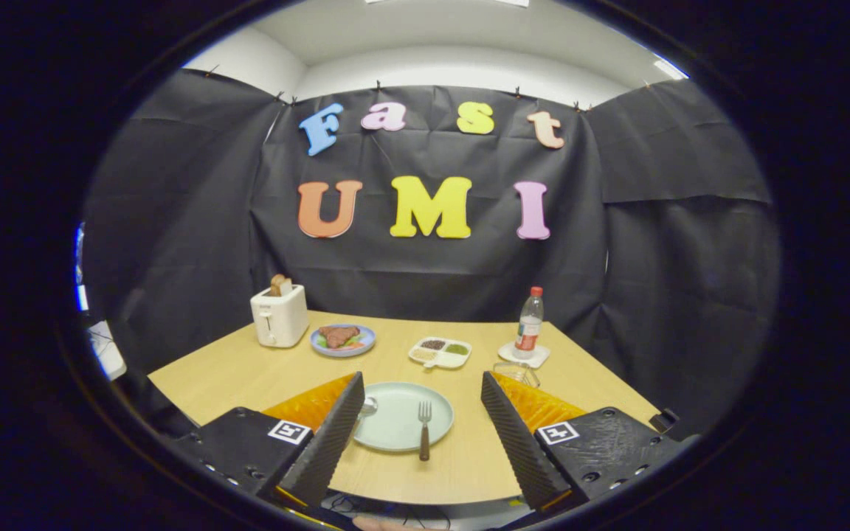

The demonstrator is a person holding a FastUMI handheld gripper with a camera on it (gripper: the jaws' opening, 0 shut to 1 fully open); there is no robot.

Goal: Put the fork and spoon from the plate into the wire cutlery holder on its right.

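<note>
- The hand-held gripper [421,413] hovered above the near edge of the light wooden bench [233,376], its fingers spread wide and holding nothing.
- Between the fingers lay a pale green round plate [395,435].
- A metal fork with a brown handle [424,431] rested on the plate's right part, tines pointing away, its handle reaching over the near rim.
- A metal spoon [369,405] lay at the plate's left edge, partly hidden by the left finger.
- The wire cutlery holder [516,372] stood just beyond the right fingertip, right of the plate.
- Farther back stood a white toaster with bread [278,316], a blue plate of food [343,339], a white divided dish [440,352] and a plastic bottle with a red cap [529,323].
</note>
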